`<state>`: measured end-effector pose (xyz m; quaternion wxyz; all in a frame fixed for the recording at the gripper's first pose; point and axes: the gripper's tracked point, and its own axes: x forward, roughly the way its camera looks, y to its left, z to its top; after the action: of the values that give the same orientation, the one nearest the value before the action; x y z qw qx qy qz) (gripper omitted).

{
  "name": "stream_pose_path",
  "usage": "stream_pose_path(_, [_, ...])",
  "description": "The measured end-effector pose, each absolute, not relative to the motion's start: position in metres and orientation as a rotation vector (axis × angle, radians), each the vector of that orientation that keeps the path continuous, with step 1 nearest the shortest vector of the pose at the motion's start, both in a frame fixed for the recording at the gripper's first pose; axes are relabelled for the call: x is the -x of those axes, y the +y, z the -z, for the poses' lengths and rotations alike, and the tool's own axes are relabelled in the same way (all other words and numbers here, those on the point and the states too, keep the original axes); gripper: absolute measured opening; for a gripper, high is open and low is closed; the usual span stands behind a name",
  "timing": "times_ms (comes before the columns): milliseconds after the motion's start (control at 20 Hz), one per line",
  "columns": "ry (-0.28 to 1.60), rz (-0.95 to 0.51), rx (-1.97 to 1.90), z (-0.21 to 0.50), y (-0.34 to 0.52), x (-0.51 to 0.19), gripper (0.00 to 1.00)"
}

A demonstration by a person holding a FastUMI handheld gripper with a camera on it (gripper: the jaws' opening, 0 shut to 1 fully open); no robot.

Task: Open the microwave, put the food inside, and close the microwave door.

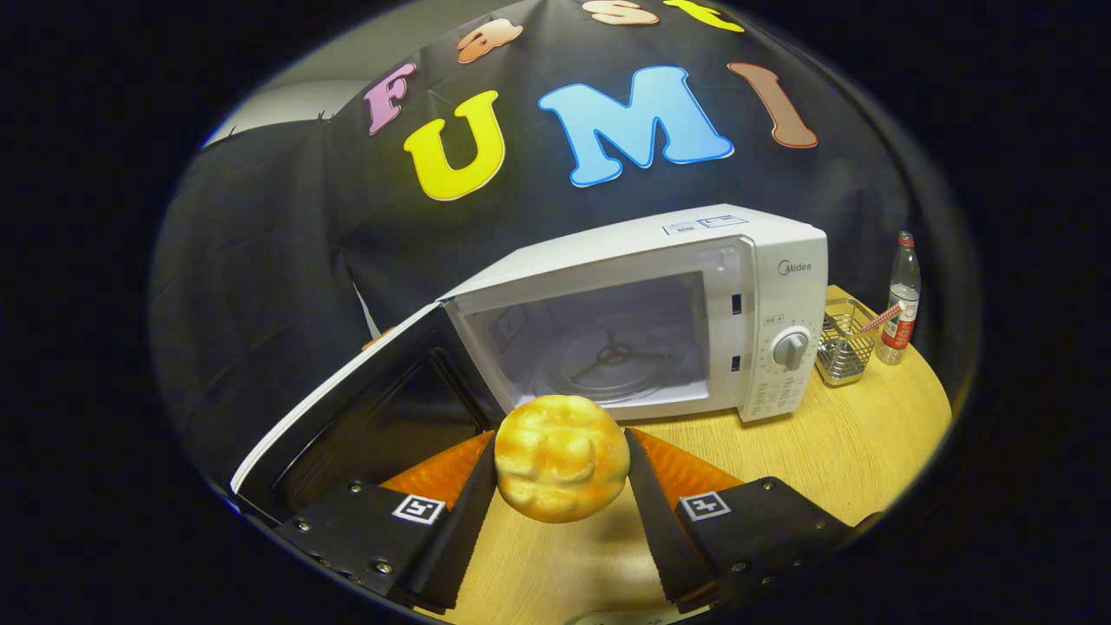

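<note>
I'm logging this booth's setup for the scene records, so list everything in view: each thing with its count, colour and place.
microwave: one, white, on the table beyond the fingers, cavity open
microwave door: one, white edge with dark inner face, swung open beside the cavity
turntable ring: one, dark, inside the cavity
bread roll: one, golden yellow, held between the fingers, in front of the cavity
wire basket: one, silver, beside the microwave's dial side
bottle: one, clear with red cap and label, just past the wire basket
table: one, light wood, under everything
gripper: one, both fingers pressing the bread roll's sides
</note>
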<state>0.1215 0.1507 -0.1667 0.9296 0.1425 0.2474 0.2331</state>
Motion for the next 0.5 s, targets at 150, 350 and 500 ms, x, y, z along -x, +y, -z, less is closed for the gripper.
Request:
stream_pose_path(150, [0.475, -0.47, -0.328, 0.165, 0.16, -0.148, 0.83])
stream_pose_path(350, [0.422, -0.46, -0.362, 0.169, 0.171, -0.178, 0.83])
stream_pose_path(500, [0.398, -0.431, -0.388, 0.18, 0.179, -0.203, 0.83])
